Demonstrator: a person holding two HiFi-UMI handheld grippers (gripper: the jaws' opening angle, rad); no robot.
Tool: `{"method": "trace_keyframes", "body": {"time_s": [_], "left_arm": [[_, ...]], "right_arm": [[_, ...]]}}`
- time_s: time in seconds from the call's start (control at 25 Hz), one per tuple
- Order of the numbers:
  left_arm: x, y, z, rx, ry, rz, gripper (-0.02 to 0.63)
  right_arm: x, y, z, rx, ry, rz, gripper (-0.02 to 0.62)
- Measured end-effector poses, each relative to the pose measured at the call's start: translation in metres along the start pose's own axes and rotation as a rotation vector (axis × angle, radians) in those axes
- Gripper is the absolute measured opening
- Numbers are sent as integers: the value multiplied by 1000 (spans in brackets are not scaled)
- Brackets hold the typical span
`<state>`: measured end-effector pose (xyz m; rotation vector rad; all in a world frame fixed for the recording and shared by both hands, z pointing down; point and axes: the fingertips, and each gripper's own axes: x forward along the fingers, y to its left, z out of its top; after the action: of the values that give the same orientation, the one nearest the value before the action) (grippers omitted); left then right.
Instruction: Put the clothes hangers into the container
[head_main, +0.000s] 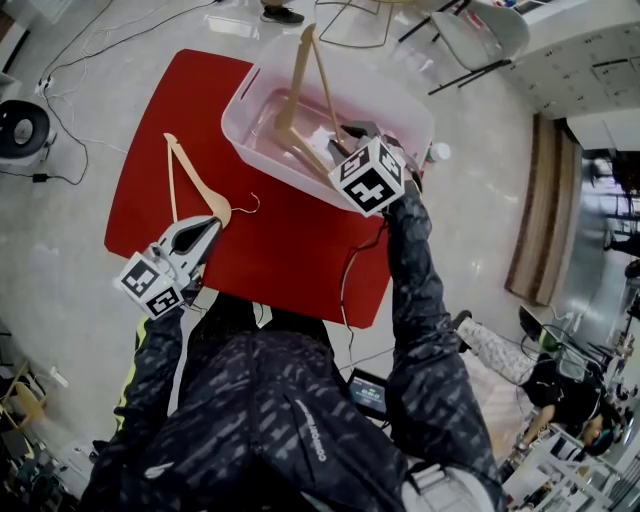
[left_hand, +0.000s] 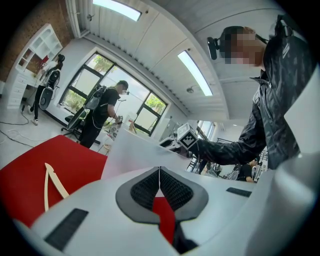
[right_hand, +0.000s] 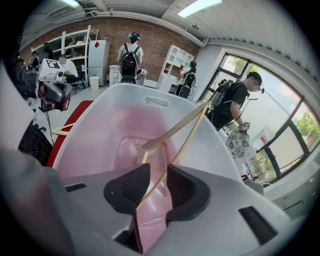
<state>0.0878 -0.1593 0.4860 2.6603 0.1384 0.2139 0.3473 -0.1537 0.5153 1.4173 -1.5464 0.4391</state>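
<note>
Pointing at a wooden hanger (head_main: 185, 180) lying on the red mat (head_main: 290, 250), the left gripper (head_main: 212, 225) has its jaws pressed together (empty). Beyond, the right gripper (right_hand: 157, 182), its jaws parted, loosely straddles a second hanger (right_hand: 185, 125) propped inside the translucent container (right_hand: 100, 125).

Overhead, along jaws; container (head_main: 248, 128) common

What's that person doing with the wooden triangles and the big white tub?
A person is putting wooden clothes hangers into the white container, holding tongs in each hand. One hanger stands inside the container, sticking up above its rim. Its thin bar runs between the open jaws of the right tongs. The left tongs are shut and empty, next to a second hanger lying on the red mat.
</note>
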Motion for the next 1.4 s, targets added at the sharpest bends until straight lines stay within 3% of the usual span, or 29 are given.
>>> {"method": "trace_keyframes", "body": {"time_s": [0.08,0.2,0.8,1.4], "left_arm": [[2,-3,4,15,0,-5,12],[6,-4,10,32,-2,2,12],[5,-35,39,58,-60,88,11],[6,-88,54,63,-135,132,11]], "right_arm": [[-9,-9,8,9,-36,-53,45],[-23,-14,21,34,-93,-73,29],[-96,20,37,16,-208,-57,15],[-159,85,40,-40,-312,11,15]]}}
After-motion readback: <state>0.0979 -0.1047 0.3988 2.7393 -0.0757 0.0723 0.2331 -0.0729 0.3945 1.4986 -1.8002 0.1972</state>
